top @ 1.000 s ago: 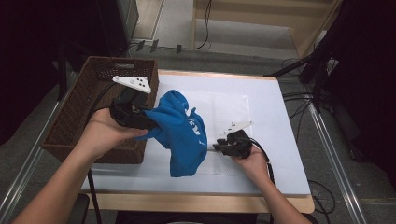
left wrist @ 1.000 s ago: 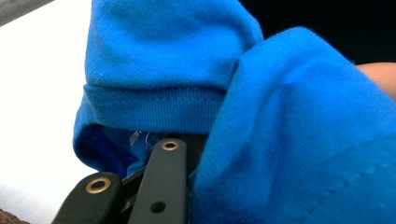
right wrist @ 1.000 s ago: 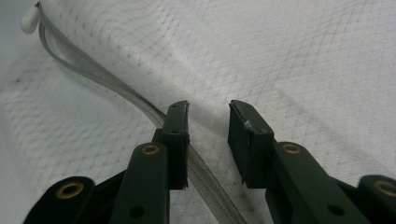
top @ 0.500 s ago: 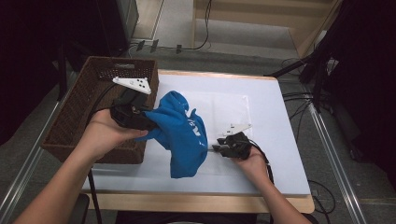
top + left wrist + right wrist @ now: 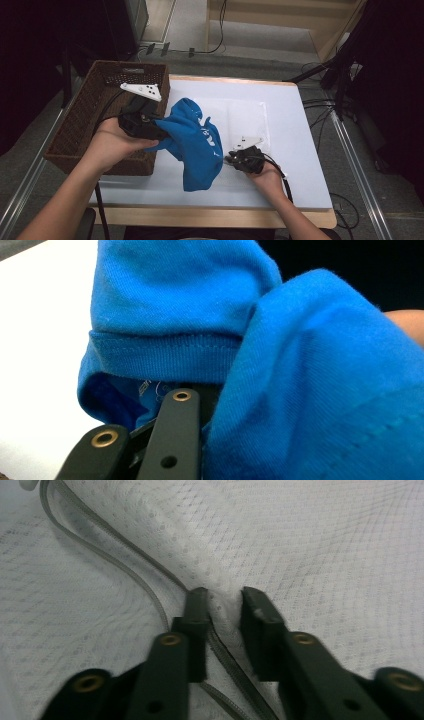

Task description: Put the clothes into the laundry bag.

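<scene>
A blue T-shirt [image 5: 196, 146] hangs bunched over the white table, and my left gripper [image 5: 161, 132] is shut on its upper left edge. In the left gripper view the shirt [image 5: 325, 390] folds over the left gripper [image 5: 200, 396] and hides one jaw. A flat white mesh bag [image 5: 246, 119] lies on the table right of the shirt. My right gripper [image 5: 231, 159] is low on the bag's near edge, beside the shirt. In the right gripper view the right gripper [image 5: 225, 600] has just been closing, and a pucker of mesh bag [image 5: 325, 540] is pinched between its tips beside the zipper [image 5: 125, 570].
A brown wicker basket [image 5: 70, 135] stands at the table's left edge, just behind my left hand. The white tabletop [image 5: 300, 150] stretches to the right of the bag. Cables lie on the floor beyond and to the right of the table.
The right gripper has edged slightly toward the shirt on the bag's near edge. The left hand and the shirt have kept still.
</scene>
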The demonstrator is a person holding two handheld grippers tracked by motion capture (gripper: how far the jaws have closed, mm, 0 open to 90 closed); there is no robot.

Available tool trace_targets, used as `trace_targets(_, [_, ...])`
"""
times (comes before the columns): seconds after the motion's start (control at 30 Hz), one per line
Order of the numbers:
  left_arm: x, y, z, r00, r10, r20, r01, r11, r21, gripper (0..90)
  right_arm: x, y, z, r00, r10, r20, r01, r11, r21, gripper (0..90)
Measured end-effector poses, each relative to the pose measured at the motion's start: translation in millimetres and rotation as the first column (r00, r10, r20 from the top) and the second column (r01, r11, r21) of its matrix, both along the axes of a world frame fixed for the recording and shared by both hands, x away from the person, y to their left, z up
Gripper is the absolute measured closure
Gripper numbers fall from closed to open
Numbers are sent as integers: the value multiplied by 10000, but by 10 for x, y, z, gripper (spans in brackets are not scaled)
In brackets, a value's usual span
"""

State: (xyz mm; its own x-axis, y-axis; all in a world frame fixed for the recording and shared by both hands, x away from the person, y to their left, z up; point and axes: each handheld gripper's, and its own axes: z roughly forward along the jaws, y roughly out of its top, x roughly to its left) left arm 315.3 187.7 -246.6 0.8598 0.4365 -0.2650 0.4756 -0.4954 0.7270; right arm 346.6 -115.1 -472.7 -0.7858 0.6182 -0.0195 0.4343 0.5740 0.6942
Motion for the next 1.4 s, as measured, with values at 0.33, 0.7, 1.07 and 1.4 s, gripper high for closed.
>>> trace_targets(0.33, [-21,8,8,10000,-88,4,88,9999,-137,747,40,-46,75,9966,-290,-770,331,9981,526,897])
trace_targets(0.7, [-32,-13,5,9998,-174,-38,173,9997,-158,746,94,-132,144,9901,-228,-1382,391,9924,1164,881])
trace_targets(1.07, [-38,4,-5,9998,-172,-64,171,9998,-85,747,108,-153,28,9830,-227,-1821,394,9953,886,800])
trace_targets(1.4, [-40,-3,-15,9998,-189,-99,188,9998,-108,746,105,-195,63,9803,-277,-1956,496,9929,1082,888])
